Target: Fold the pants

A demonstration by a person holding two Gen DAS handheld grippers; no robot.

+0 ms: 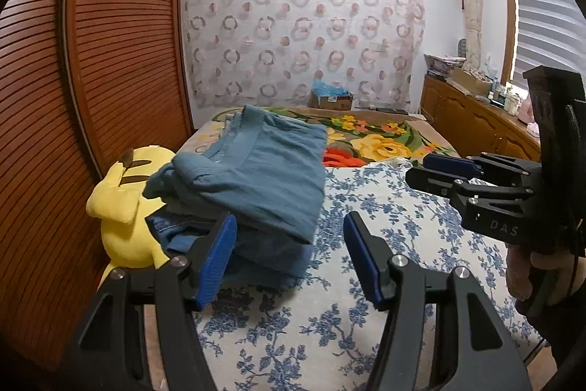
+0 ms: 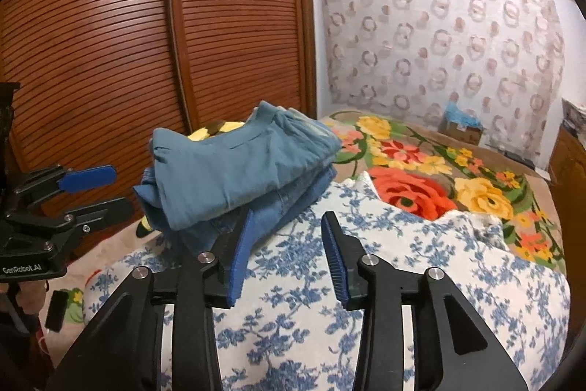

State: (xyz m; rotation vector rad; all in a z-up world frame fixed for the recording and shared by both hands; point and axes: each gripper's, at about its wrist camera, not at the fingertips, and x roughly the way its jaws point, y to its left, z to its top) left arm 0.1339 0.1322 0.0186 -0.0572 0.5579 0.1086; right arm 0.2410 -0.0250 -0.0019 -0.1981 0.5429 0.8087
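Two folded pants stacked, one yellow plush toy, two grippers.

Left gripper gapes empty beside folded blue pants stacked against a yellow plush.

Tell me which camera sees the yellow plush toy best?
The left wrist view: the yellow plush toy shows nearly whole beside the stack of folded pants. The right wrist view shows only yellow bits behind the stack.

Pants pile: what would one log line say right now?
pants: folded, stacked on bed | left gripper: open, empty | right gripper: open, empty | plush toy: beside stack
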